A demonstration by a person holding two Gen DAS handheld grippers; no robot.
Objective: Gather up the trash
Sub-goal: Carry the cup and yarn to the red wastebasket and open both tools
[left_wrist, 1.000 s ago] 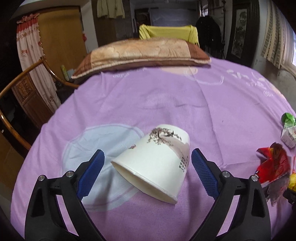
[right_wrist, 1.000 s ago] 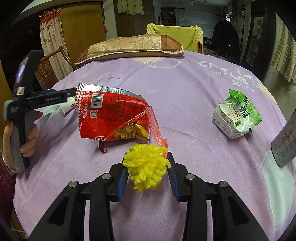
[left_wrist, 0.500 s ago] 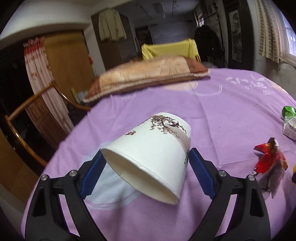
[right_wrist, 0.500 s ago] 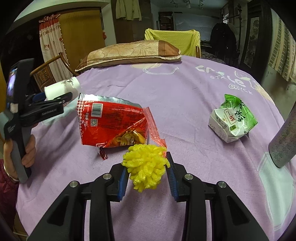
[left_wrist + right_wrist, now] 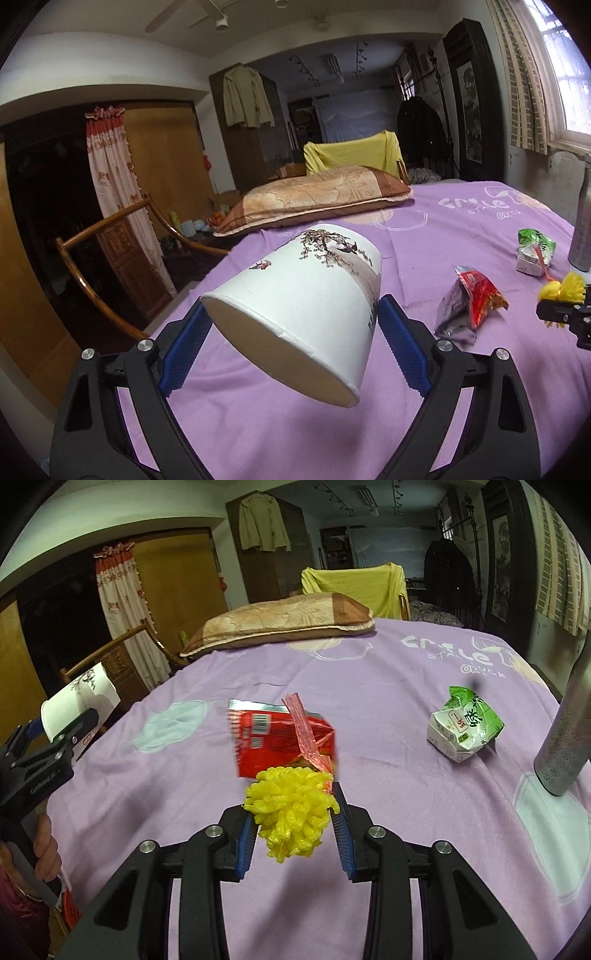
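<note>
A person clearing litter off a purple bedspread [image 5: 388,686] works two tools at once. The left gripper [image 5: 291,339] clamps one paper cup [image 5: 306,295] across its widest part, lifted clear above the bed's left edge, mouth tilted back toward the camera. The right gripper [image 5: 293,834] pinches one yellow mesh wad [image 5: 291,812] (a red net strip trails from it), raised over the bed's middle. Still lying there: one red snack wrapper [image 5: 269,734] just beyond, one crushed green carton [image 5: 463,723] toward the right edge. One steel bottle [image 5: 565,738] stands by that edge; one pillow [image 5: 280,624] lies at the far end.
</note>
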